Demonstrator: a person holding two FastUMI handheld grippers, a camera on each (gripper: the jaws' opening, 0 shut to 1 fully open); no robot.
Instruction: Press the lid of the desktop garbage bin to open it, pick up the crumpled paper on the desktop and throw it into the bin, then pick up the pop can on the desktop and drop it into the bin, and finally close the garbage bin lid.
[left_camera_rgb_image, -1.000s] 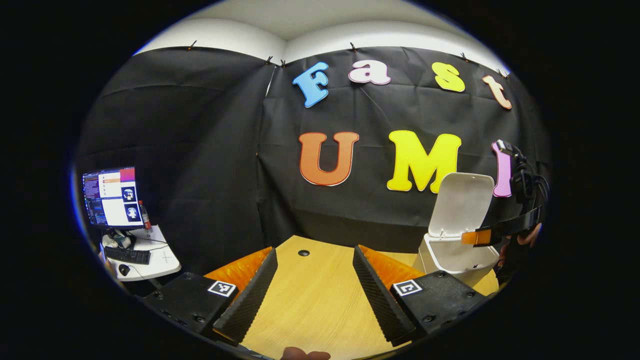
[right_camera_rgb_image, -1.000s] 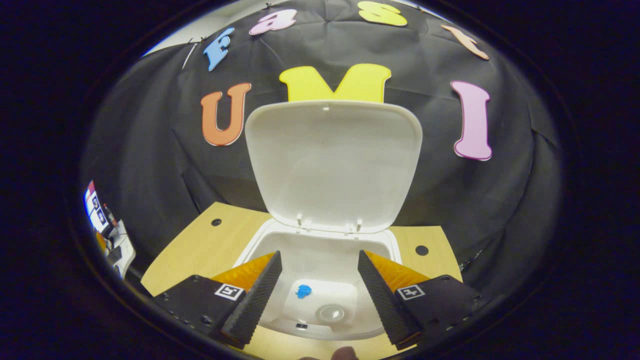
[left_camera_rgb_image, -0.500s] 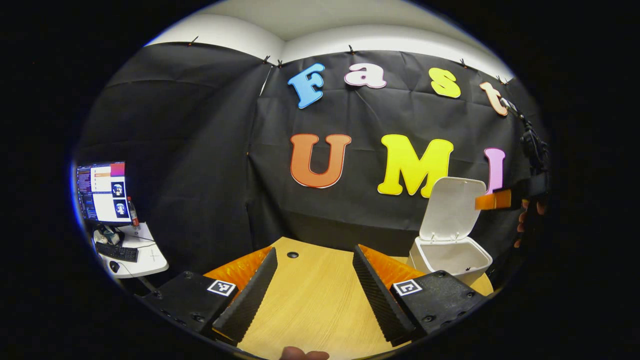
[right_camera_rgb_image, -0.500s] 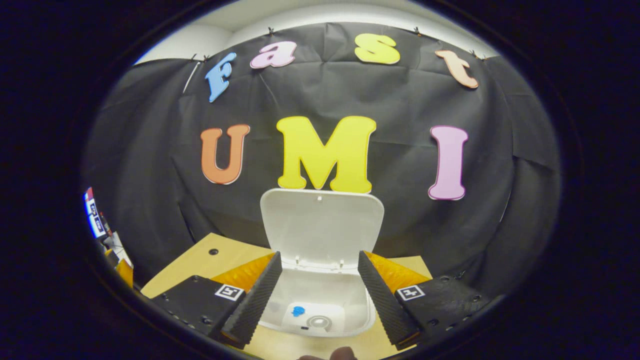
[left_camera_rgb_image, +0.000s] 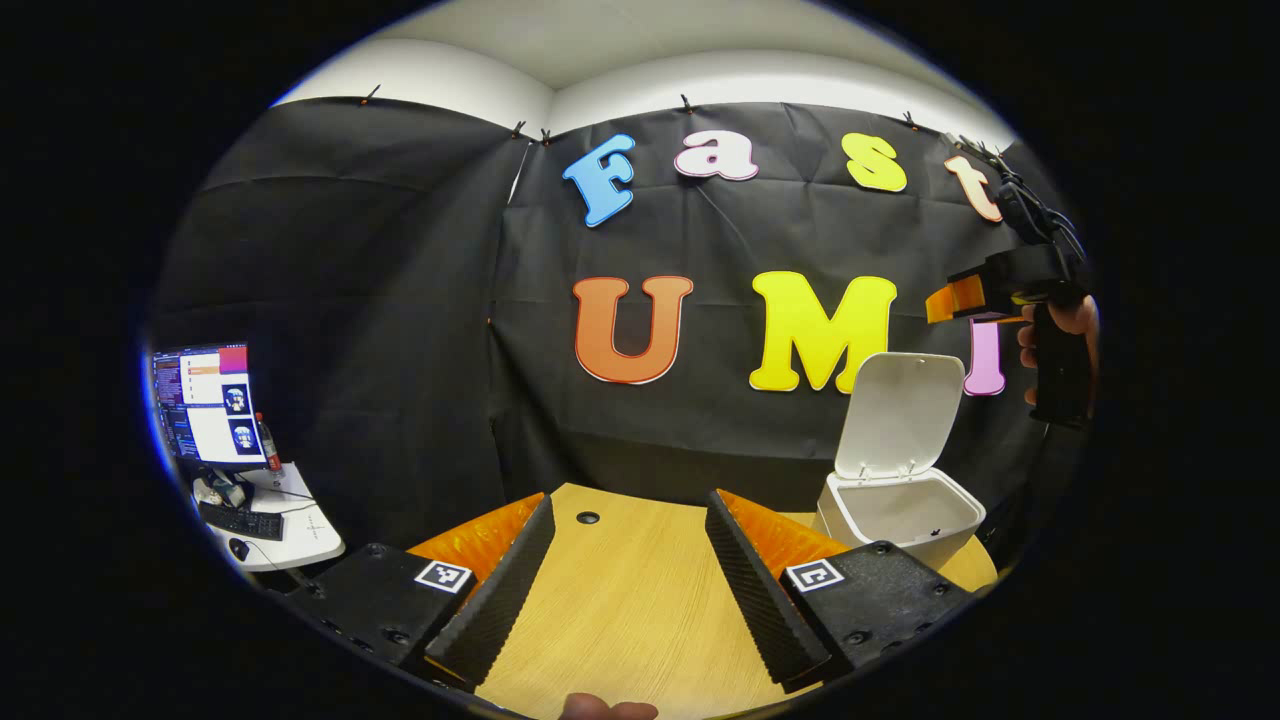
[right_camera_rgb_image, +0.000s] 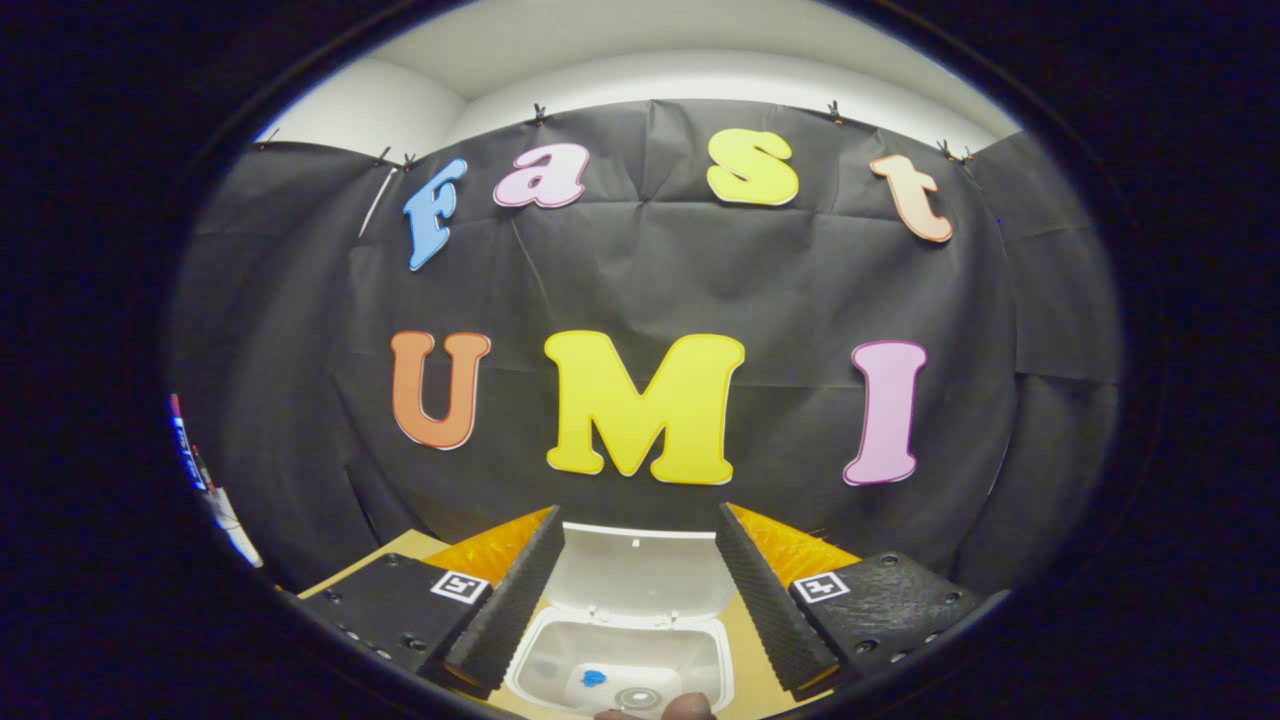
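Below your right gripper (right_camera_rgb_image: 640, 590), whose fingers are standing spread and empty, the white plastic desktop bin (right_camera_rgb_image: 620, 668) is sitting with its lid (right_camera_rgb_image: 640, 570) raised. No legible branding. Your left gripper (left_camera_rgb_image: 630, 590) is hovering spread over the wooden desk (left_camera_rgb_image: 620, 600), bin to its right.

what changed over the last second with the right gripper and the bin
The right gripper rose from just over the open bin to well above the upright lid; in its own view the bin shrank and slid to the bottom edge. Its jaws stayed open and empty. The left gripper stayed open over the wooden table, and the lid stayed up.
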